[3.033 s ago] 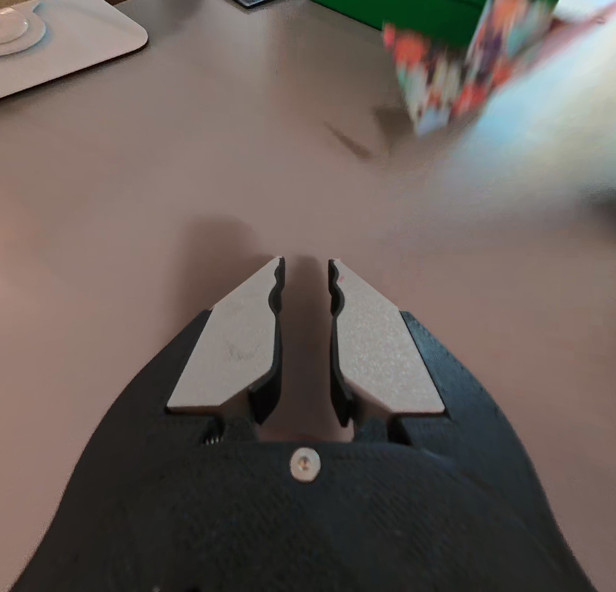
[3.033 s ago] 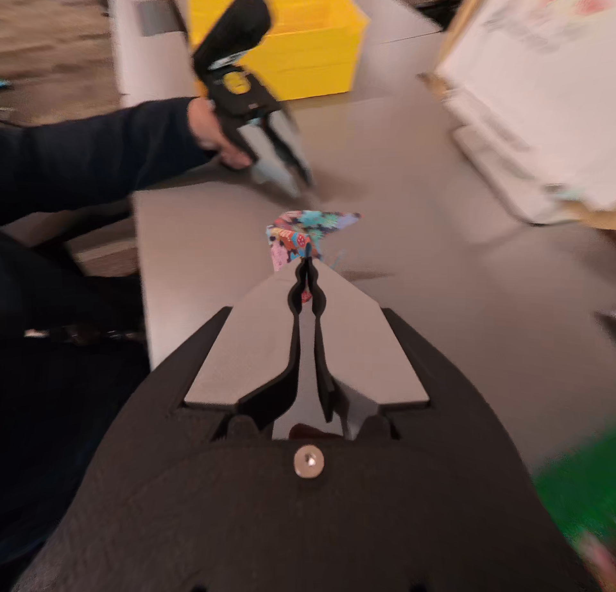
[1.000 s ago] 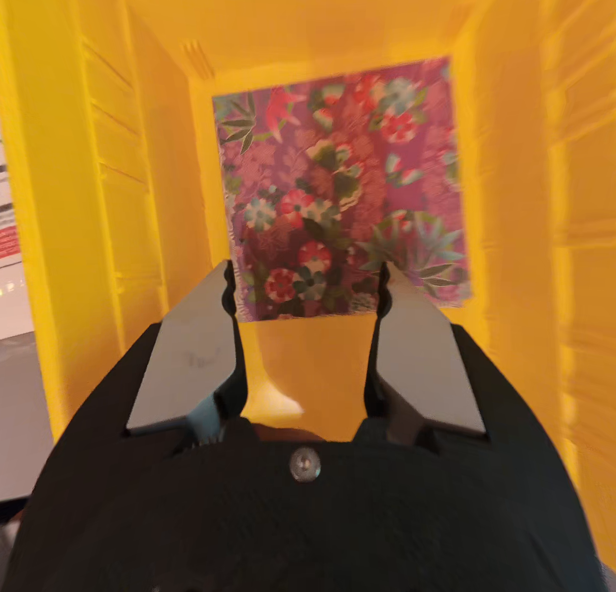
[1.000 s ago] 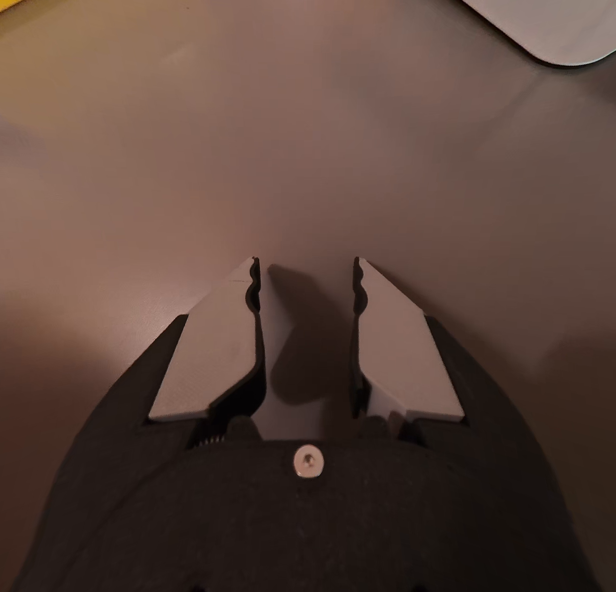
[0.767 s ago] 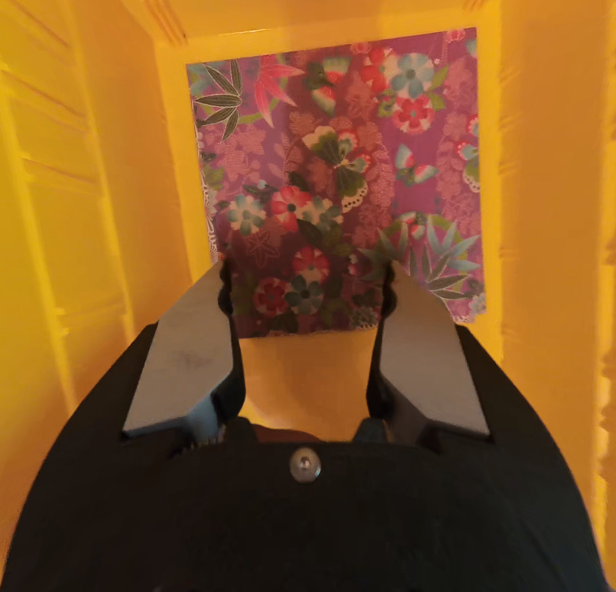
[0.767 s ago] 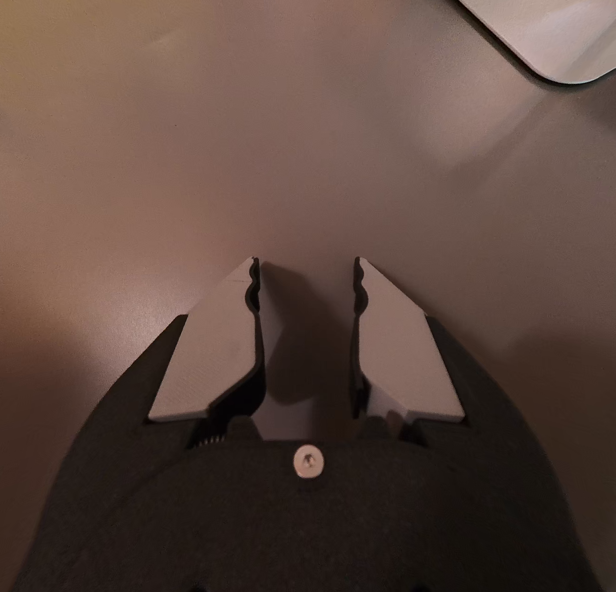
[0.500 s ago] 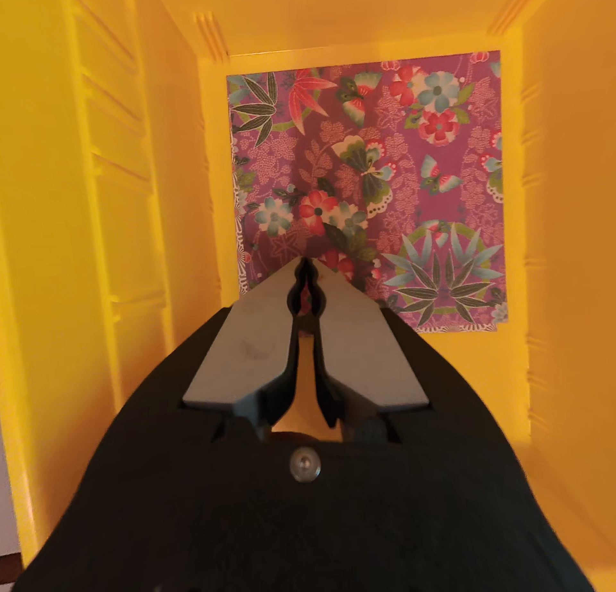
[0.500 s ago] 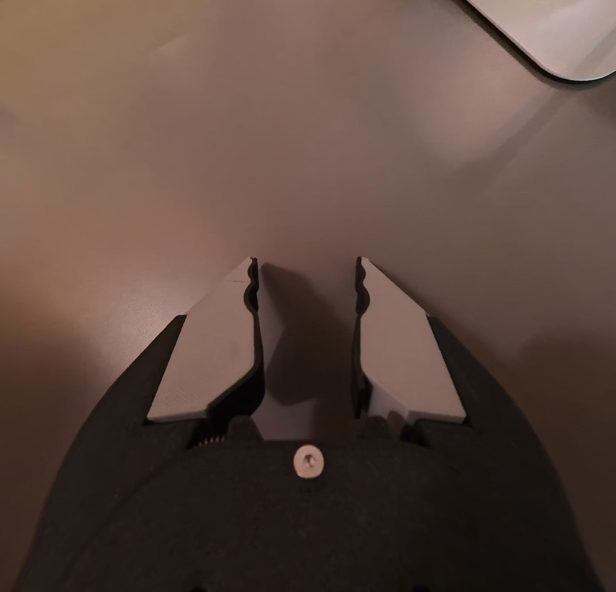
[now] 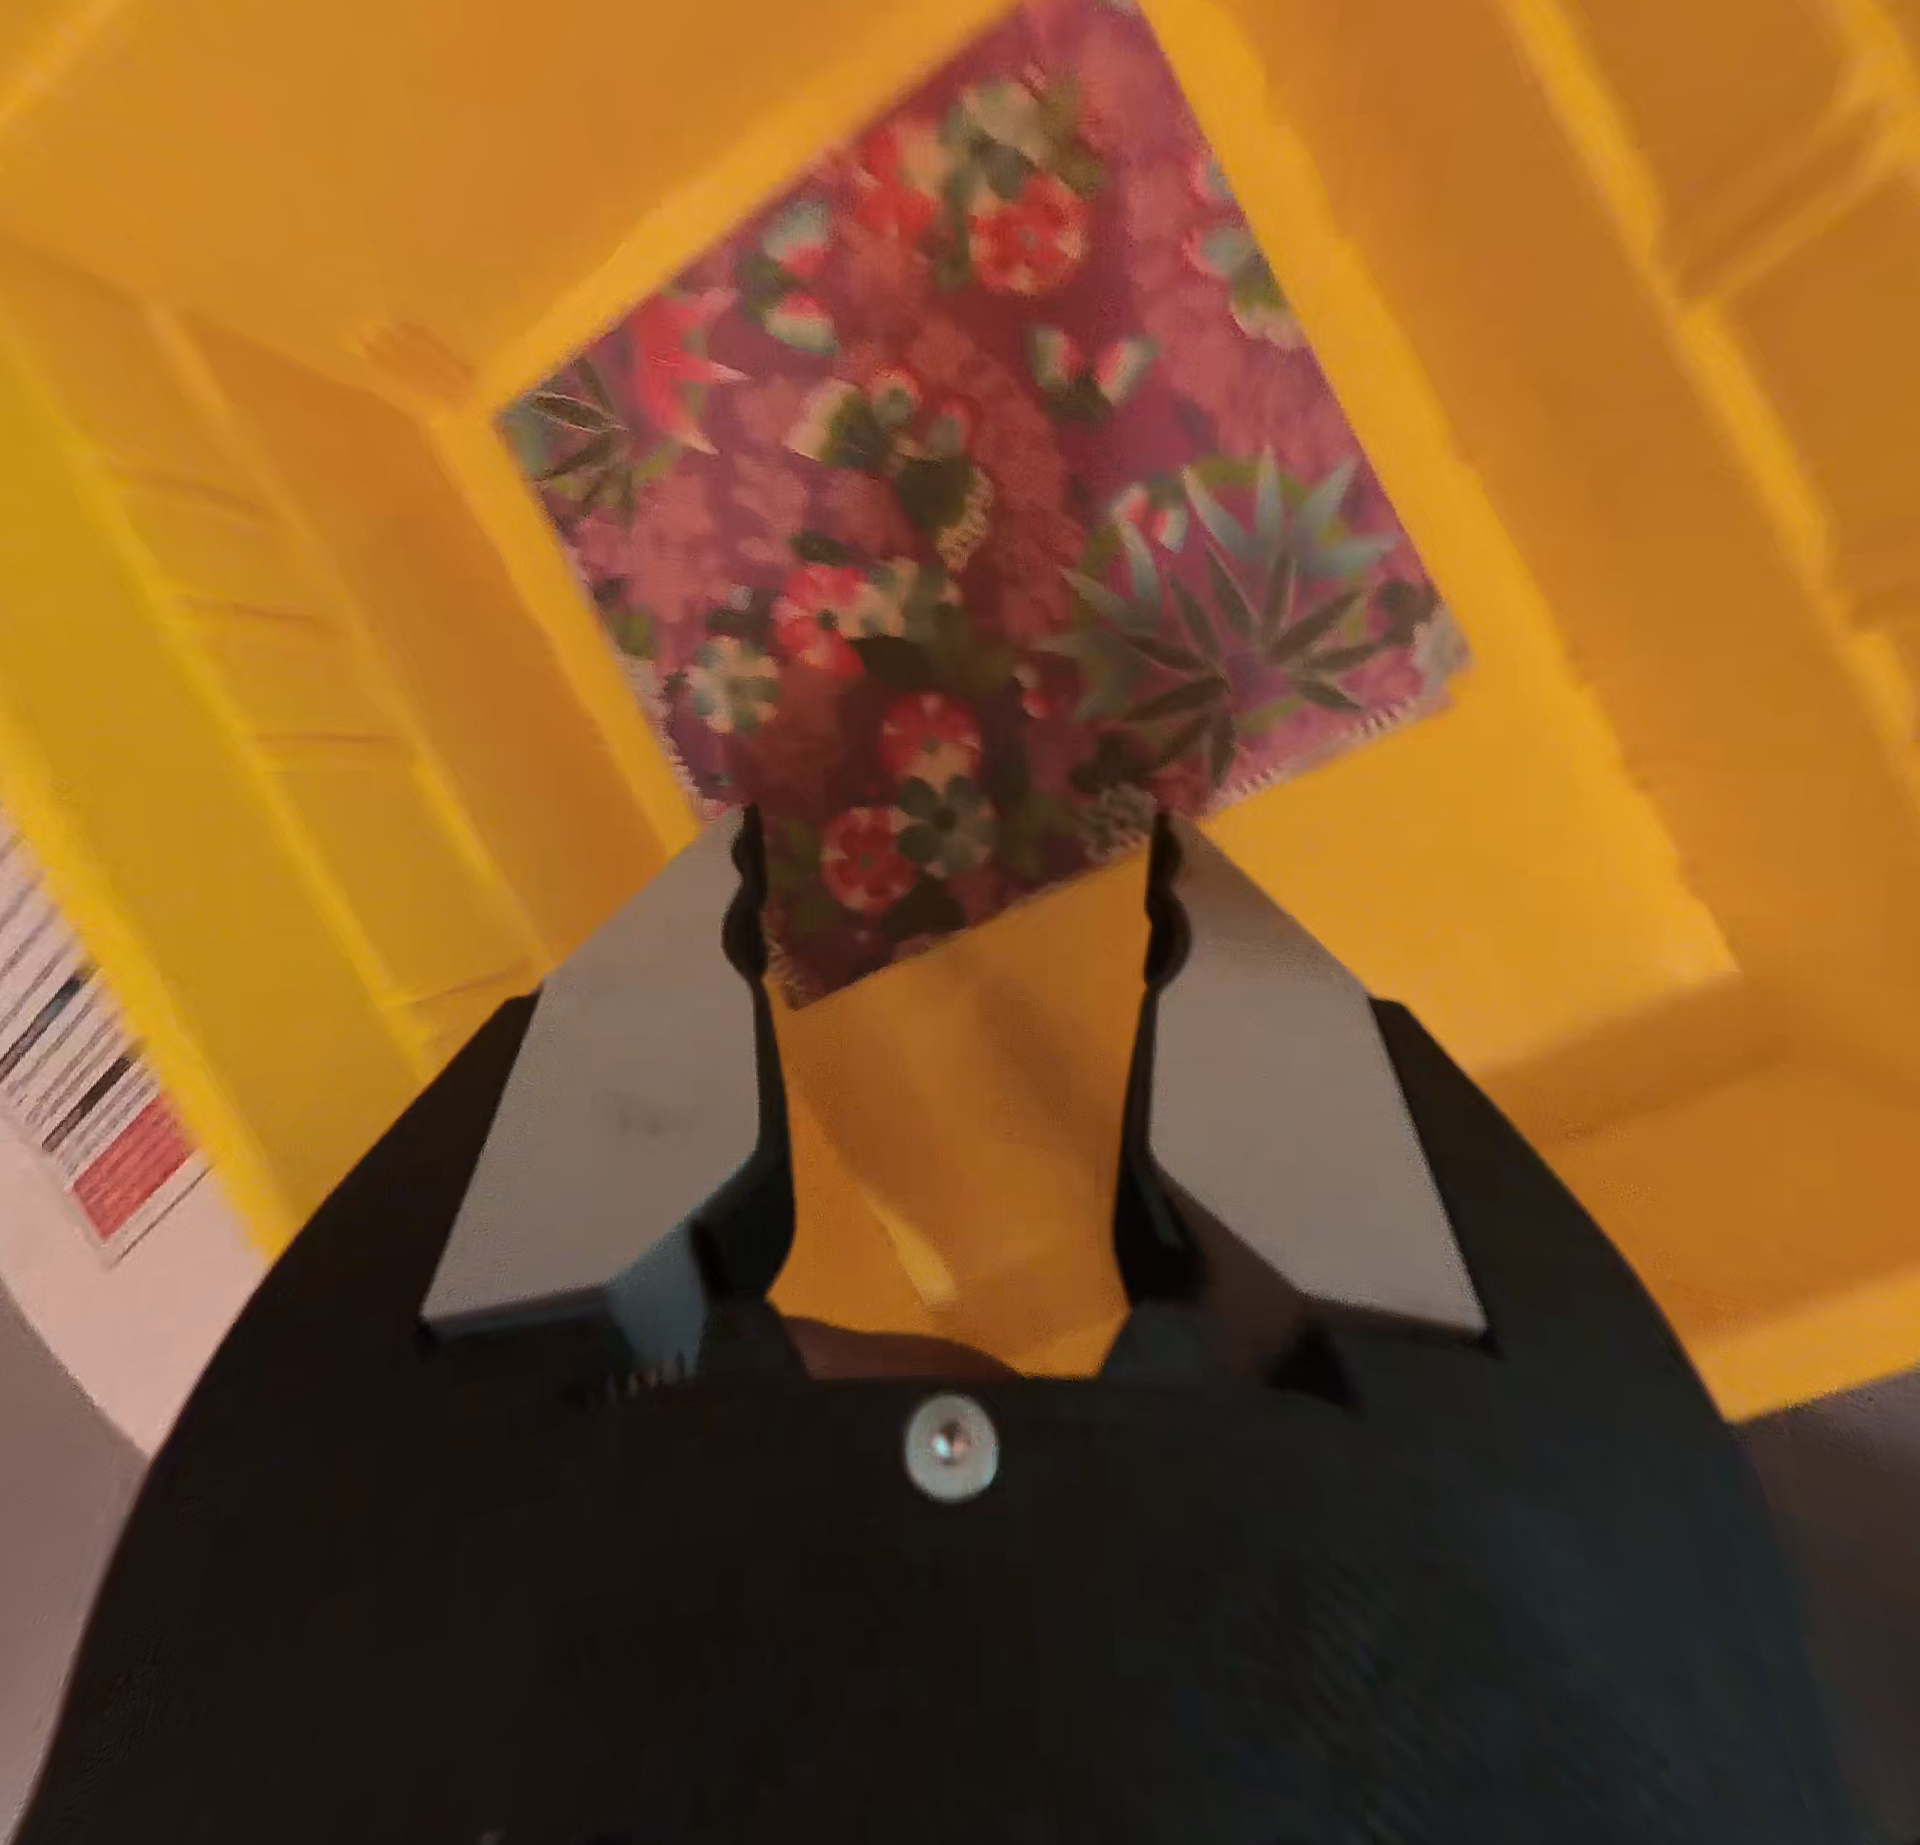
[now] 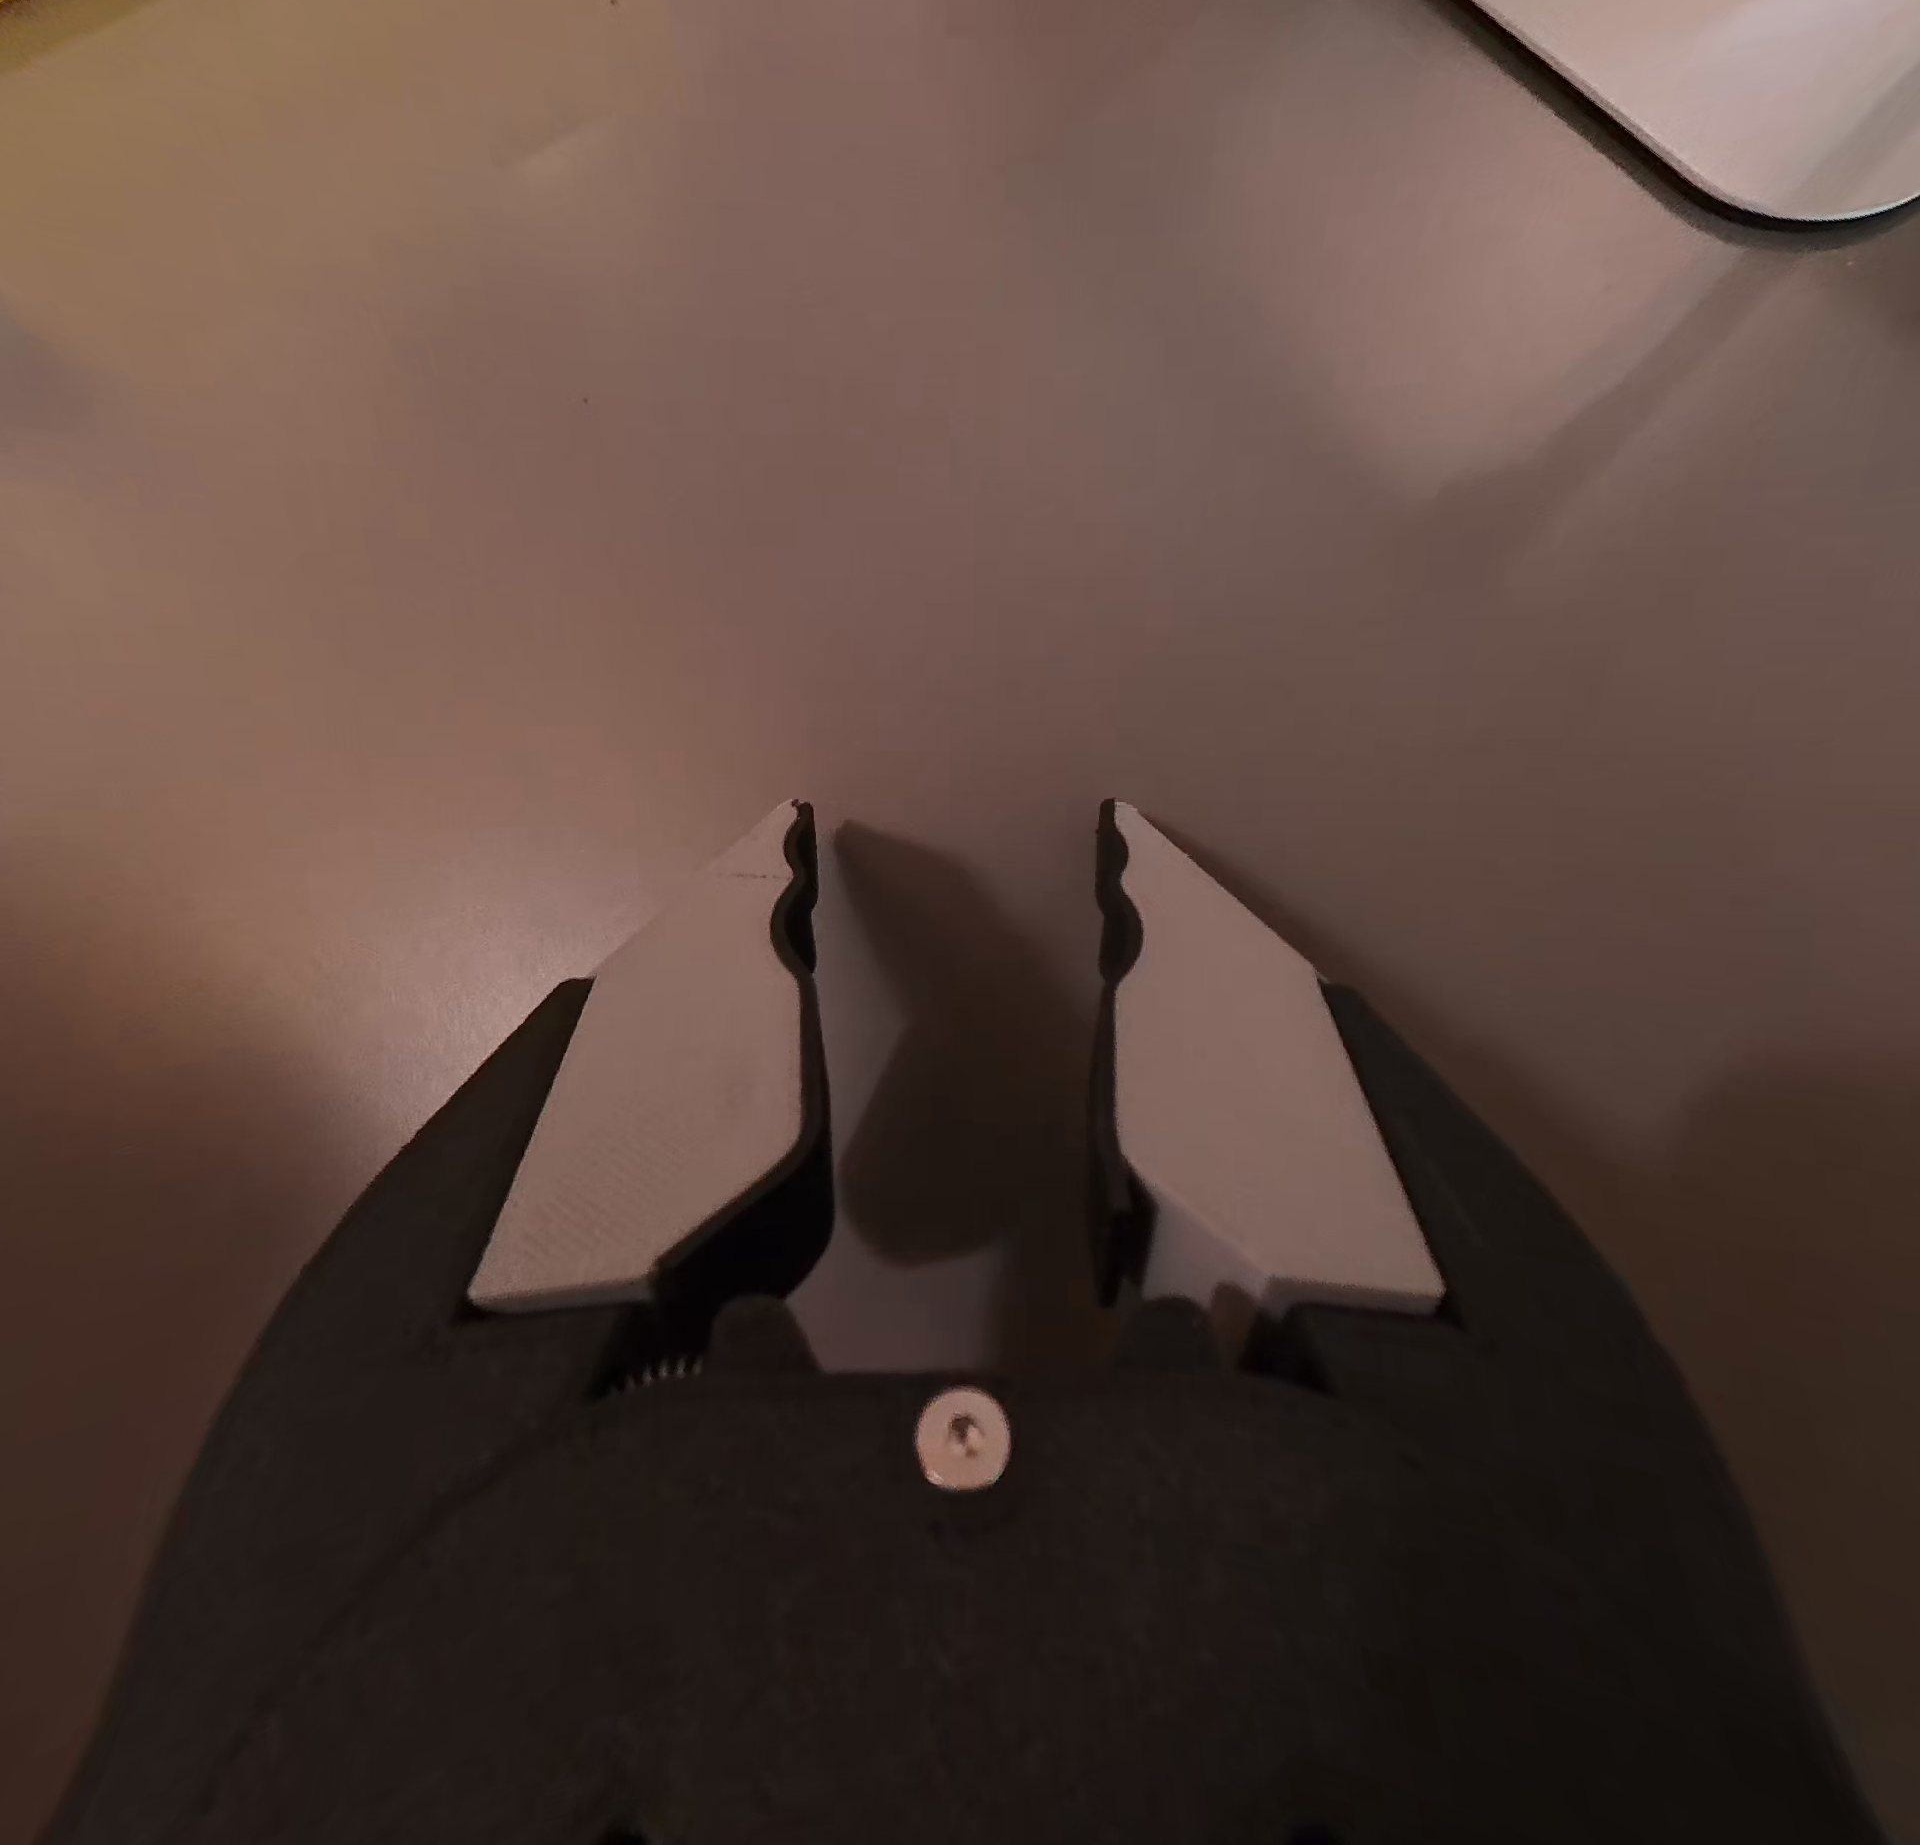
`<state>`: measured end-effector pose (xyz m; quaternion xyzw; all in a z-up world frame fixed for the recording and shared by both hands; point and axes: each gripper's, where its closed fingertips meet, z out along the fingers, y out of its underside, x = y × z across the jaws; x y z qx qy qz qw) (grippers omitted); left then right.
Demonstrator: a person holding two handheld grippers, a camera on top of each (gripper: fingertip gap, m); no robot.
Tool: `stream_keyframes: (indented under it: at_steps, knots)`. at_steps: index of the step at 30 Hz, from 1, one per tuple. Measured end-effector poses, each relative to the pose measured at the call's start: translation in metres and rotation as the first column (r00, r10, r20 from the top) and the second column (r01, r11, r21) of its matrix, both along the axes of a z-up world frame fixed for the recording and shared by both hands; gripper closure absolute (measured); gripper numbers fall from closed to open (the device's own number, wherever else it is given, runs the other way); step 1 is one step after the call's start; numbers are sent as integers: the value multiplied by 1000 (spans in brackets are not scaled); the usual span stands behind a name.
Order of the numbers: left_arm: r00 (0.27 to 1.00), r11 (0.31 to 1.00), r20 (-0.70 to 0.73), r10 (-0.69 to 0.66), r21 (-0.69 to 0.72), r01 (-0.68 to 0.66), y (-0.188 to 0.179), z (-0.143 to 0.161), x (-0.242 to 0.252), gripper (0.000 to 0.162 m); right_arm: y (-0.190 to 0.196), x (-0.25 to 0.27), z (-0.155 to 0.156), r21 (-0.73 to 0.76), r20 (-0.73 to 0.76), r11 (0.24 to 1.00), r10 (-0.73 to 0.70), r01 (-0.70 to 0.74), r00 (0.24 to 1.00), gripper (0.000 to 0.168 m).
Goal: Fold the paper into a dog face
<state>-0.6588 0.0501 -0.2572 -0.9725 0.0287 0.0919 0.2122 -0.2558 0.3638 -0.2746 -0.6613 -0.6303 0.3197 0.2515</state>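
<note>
Looking for writing first, only one thing bears any: a white printed sheet [image 9: 99,1099] with dark lines and a red block at the left edge of the left wrist view, outside the bin, smeared by motion and not to be quoted. The left gripper [image 9: 956,839] has its fingers spread wide, with nothing between them; half a second ago they were pressed almost together, and the view was square and sharp, whereas it is now tilted and blurred. The paper [image 9: 966,486] lies flat on the floor of the yellow bin [image 9: 312,600], near the far wall; it is a square sheet with a purple ground covered in red and teal flowers, spiky leaves and what seem to be butterflies, though the blur makes this uncertain. It shows no fold, and its near corner appears between the fingertips in the picture; whether they touch it cannot be told. The right gripper [image 10: 956,829] hangs over the bare grey-brown table [image 10: 935,393] with fingers parted as before, holding nothing. A pale rounded-corner mat [image 10: 1714,60] sits at the upper right, slightly more of it showing than earlier.
</note>
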Motion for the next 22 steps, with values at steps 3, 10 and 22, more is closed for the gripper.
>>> stream_keyframes:
  at_steps: [3,10,22]
  knots:
    - [986,985,11,-168,-41,168,0,-13,21,86,0,0,0,7,0,1000,-1,1,1000,117]
    - [796,932,-496,-346,-82,354,25,2,-18,99,1,-1,0,-13,-7,1000,-6,6,1000,119]
    - [890,971,-414,-192,50,233,42,2,-39,109,6,-1,2,-81,-26,997,-21,19,999,128]
